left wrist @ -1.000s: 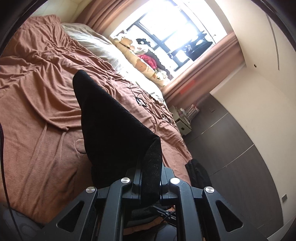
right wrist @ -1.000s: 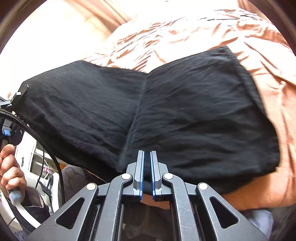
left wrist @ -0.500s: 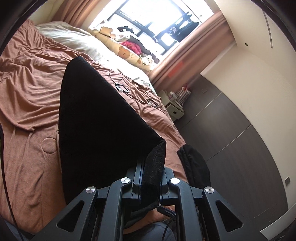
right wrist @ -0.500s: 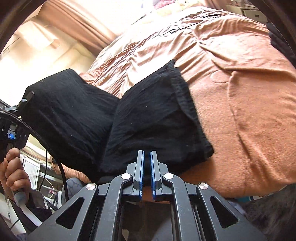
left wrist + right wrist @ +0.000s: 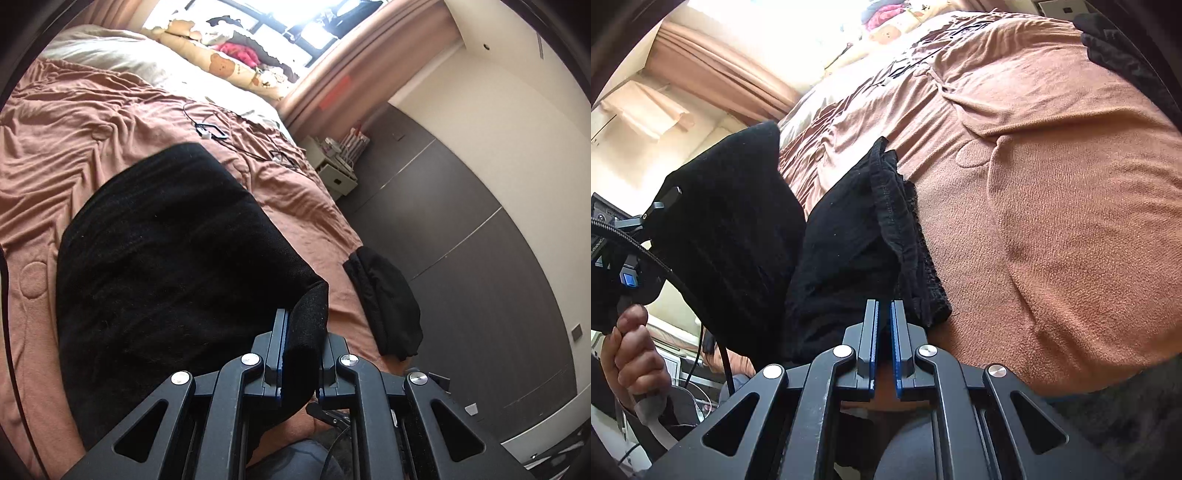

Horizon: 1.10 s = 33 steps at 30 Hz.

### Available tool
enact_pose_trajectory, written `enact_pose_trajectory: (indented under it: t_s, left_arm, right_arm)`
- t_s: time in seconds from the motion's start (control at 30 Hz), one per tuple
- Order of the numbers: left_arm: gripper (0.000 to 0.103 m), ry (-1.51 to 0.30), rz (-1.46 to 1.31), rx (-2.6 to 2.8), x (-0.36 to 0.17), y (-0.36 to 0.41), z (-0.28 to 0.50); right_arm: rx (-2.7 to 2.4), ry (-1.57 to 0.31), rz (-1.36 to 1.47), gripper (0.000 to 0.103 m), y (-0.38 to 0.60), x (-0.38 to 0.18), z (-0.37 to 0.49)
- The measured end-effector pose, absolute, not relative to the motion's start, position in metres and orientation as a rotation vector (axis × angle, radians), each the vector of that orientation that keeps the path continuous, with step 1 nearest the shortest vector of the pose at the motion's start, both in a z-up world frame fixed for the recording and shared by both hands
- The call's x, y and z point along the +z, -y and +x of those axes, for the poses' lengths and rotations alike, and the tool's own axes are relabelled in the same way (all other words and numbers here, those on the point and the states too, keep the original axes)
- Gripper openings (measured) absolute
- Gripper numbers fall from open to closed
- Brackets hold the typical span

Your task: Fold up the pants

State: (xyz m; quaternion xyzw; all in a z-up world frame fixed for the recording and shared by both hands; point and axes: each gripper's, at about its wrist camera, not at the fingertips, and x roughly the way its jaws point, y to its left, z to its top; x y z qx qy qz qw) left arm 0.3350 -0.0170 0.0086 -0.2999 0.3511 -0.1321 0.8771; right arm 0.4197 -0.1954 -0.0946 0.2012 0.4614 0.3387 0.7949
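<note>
Black pants (image 5: 166,258) are seen held up over a bed spread with a rust-brown blanket (image 5: 74,129), a thick fold of their fabric clamped tight between the jaws of the left gripper (image 5: 300,343). The cloth is draped from that grip down and away across the blanket, filling the lower left of the left wrist view. To its right, a second dark garment (image 5: 384,306) is laid at the bed's edge, apart from the pants. Farther back, thin black cables (image 5: 210,129) are strewn on the blanket, and a bear-print pillow (image 5: 221,66) is set below the bright window. In the right wrist view, a person's hand (image 5: 631,354) is wrapped around the left tool's handle at the far left, with the pants hung from that tool. The bunched, stitched hem of the pants (image 5: 894,229) is gathered just ahead of the right gripper (image 5: 882,343), whose blue-padded jaws are drawn nearly together on a thin edge of the black fabric. The blanket (image 5: 1052,184) is stretched across the right.
</note>
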Motion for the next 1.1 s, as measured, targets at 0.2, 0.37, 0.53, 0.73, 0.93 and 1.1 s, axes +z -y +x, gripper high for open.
enact_pose_trajectory:
  t_s: [0.2, 0.37, 0.53, 0.73, 0.93, 1.1]
  left_arm:
    - [0.012, -0.847, -0.615, -0.313, -0.035, 0.05, 0.359]
    - [0.012, -0.883, -0.609, -0.329, -0.05, 0.064, 0.354]
    - [0.012, -0.905, -0.596, -0.352, -0.056, 0.074, 0.339]
    - [0.014, -0.958, -0.612, -0.354, -0.072, 0.08, 0.335]
    - [0.068, -0.951, -0.632, -0.366, -0.062, 0.075, 0.331]
    - [0.069, -0.927, -0.651, -0.326, -0.058, 0.054, 0.317]
  right_arm:
    - [0.686, -1.01, 0.466, 0.004, 0.212, -0.105, 0.424]
    - [0.66, -1.017, 0.479, 0.004, 0.222, -0.107, 0.423]
    - [0.653, -1.022, 0.498, 0.004, 0.225, -0.108, 0.423]
    - [0.659, -1.016, 0.498, 0.004, 0.225, -0.105, 0.418]
    - [0.692, -1.014, 0.513, 0.006, 0.227, -0.098, 0.413]
    - [0.695, -0.954, 0.541, 0.062, 0.232, -0.091, 0.411]
